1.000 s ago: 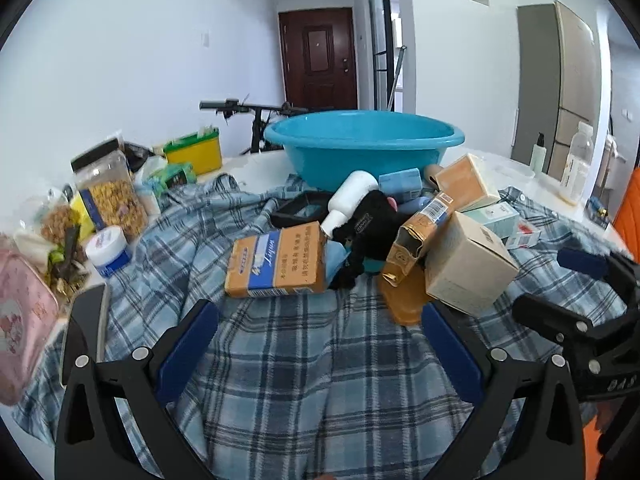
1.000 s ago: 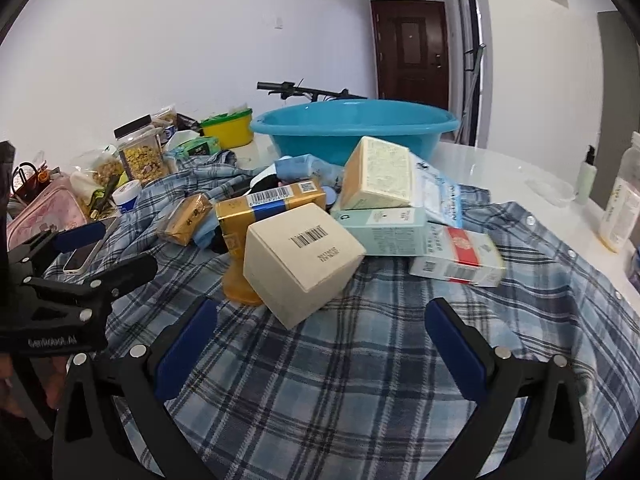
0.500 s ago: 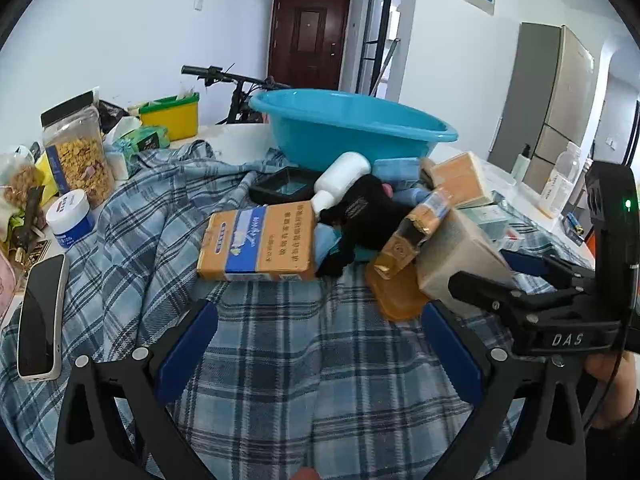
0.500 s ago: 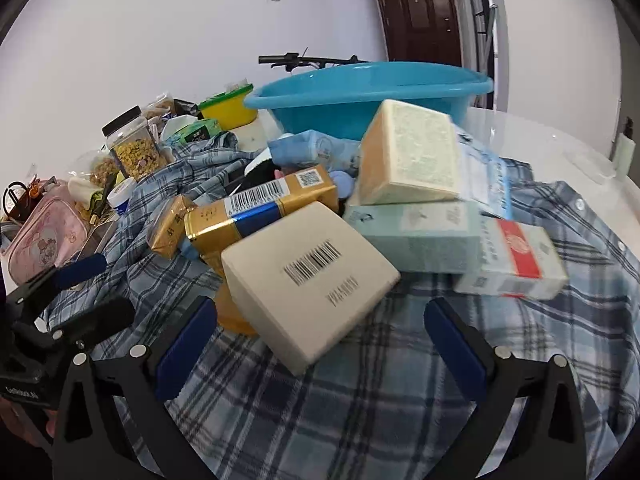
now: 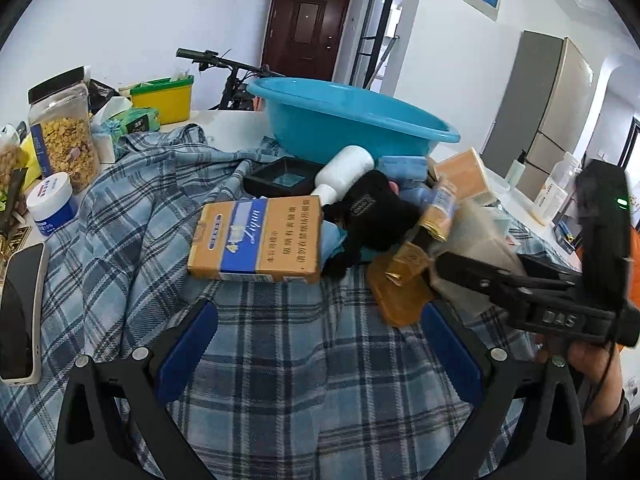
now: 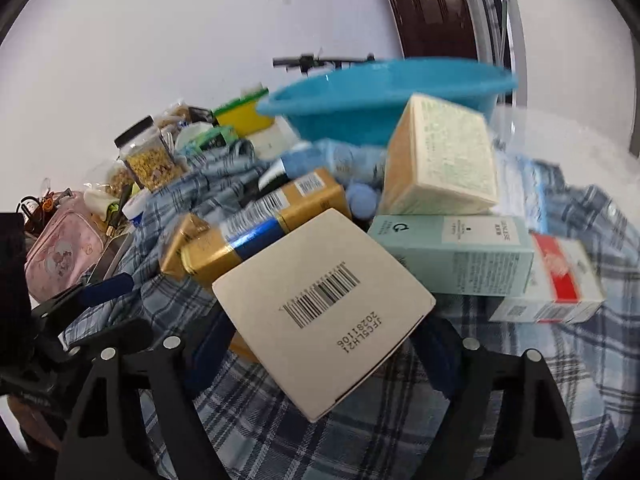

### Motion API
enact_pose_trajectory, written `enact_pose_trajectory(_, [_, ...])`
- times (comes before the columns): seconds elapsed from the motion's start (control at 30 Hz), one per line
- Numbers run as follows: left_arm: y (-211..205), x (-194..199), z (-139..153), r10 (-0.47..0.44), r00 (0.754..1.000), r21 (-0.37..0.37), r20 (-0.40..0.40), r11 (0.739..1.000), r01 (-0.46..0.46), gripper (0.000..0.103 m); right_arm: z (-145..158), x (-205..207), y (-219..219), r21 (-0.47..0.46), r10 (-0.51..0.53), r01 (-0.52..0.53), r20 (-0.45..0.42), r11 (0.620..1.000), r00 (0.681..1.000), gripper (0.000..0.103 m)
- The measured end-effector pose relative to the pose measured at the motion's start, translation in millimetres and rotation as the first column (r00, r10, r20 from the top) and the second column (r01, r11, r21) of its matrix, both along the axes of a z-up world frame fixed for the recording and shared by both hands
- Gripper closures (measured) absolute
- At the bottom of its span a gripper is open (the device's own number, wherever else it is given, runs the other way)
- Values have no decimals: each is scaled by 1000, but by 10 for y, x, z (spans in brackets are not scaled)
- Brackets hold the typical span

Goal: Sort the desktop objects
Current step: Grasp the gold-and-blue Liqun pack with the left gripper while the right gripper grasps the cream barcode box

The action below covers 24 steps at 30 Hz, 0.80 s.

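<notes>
A pile of boxes lies on a blue plaid shirt (image 5: 280, 360). My right gripper (image 6: 320, 340) is closing its jaws on a beige box with a barcode (image 6: 324, 304). The box fills the gap between them and both pads meet its sides. In the left wrist view that box (image 5: 476, 236) is blurred between the right gripper's fingers (image 5: 472, 268). My left gripper (image 5: 316, 320) is open over bare shirt, just short of an orange and blue cigarette carton (image 5: 256, 240). A gold carton (image 6: 256, 232) leans behind the beige box.
A blue basin (image 5: 348, 124) stands behind the pile. A white bottle (image 5: 344, 168), a black pouch (image 5: 372, 212), a mint box (image 6: 456, 256) and a red and white box (image 6: 556, 280) lie in the pile. On the left are a phone (image 5: 20, 312), a cereal jar (image 5: 68, 136) and a pink pouch (image 6: 60, 248).
The right gripper's jaws have narrowed onto the beige box, which now looms larger and tilted in its view. The left gripper has crept a little closer to the cigarette carton.
</notes>
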<state>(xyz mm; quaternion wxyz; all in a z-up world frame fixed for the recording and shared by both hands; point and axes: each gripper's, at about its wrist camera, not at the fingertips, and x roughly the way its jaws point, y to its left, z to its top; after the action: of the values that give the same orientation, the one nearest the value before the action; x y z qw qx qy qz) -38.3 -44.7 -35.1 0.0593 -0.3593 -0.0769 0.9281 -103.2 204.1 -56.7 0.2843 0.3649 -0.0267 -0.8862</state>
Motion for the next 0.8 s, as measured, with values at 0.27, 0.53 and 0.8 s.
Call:
enact_pose_trajectory(0.27, [-60, -139, 30, 23, 1000, -71, -2, 997, -23, 0, 205, 224, 52, 26, -36, 40, -147, 999, 989, 22])
enact_pose_trajectory(0.53, [-322, -435, 13, 28, 1000, -55, -1, 998, -28, 0, 216, 210, 152, -1, -52, 52, -154, 999, 987, 22])
enact_pose_trajectory(0.8, [-444, -664, -139, -9, 999, 14, 40, 1000, 9, 7, 200, 206, 99, 4, -28, 29, -149, 1000, 989, 22])
